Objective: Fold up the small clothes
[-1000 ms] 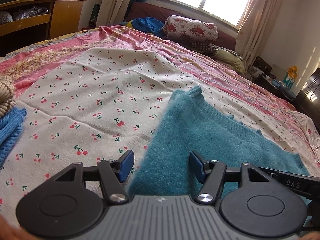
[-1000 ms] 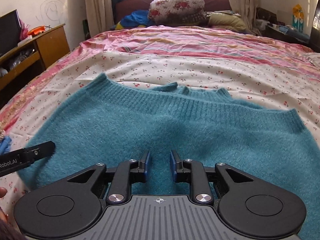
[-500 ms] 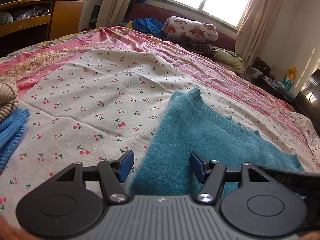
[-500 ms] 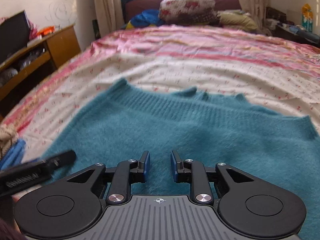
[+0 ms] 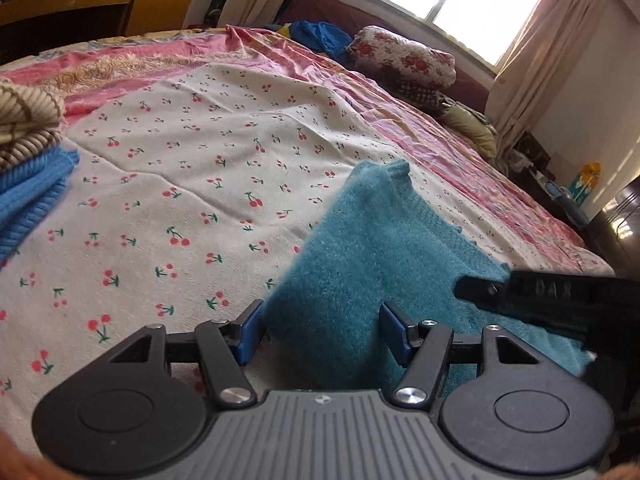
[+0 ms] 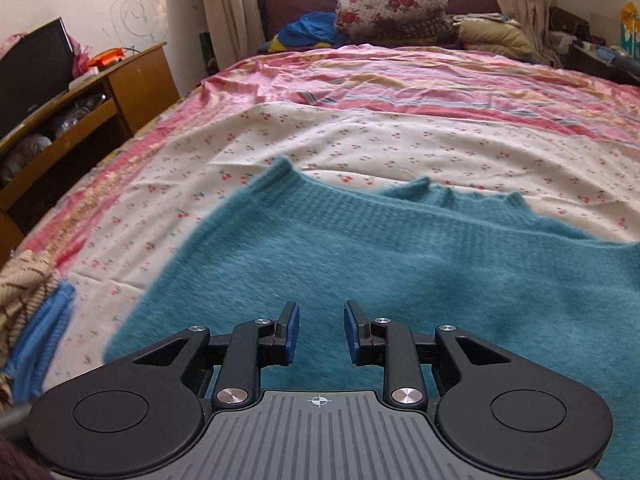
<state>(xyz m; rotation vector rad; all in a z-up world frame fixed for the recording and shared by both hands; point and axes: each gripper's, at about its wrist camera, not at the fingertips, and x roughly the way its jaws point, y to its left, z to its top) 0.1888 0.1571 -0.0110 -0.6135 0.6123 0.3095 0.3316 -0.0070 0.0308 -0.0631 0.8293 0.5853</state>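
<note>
A fluffy teal sweater (image 5: 380, 256) lies flat on the cherry-print bedsheet (image 5: 192, 168), with its ribbed hem (image 6: 360, 208) on the far side. My left gripper (image 5: 322, 332) is open over the sweater's near left corner, and its blue pads stand wide on either side of the fabric without pressing it. My right gripper (image 6: 322, 334) hovers low over the sweater's (image 6: 400, 272) near middle. Its jaws are opening, with a narrow gap and only the flat knit showing below them. In the left wrist view one black finger of the right gripper (image 5: 520, 292) reaches in from the right.
A folded blue knit (image 5: 28, 196) and a beige striped knit (image 5: 24, 120) lie at the bed's left edge. A wooden shelf unit (image 6: 100, 100) stands to the left of the bed. A floral quilt roll (image 6: 392, 4) and cushions sit at the head. A pink striped cover (image 6: 420, 88) lies beyond.
The right gripper's pads have moved a little further apart, and it has shifted so the left gripper's finger has left its view. The left view has rolled slightly.
</note>
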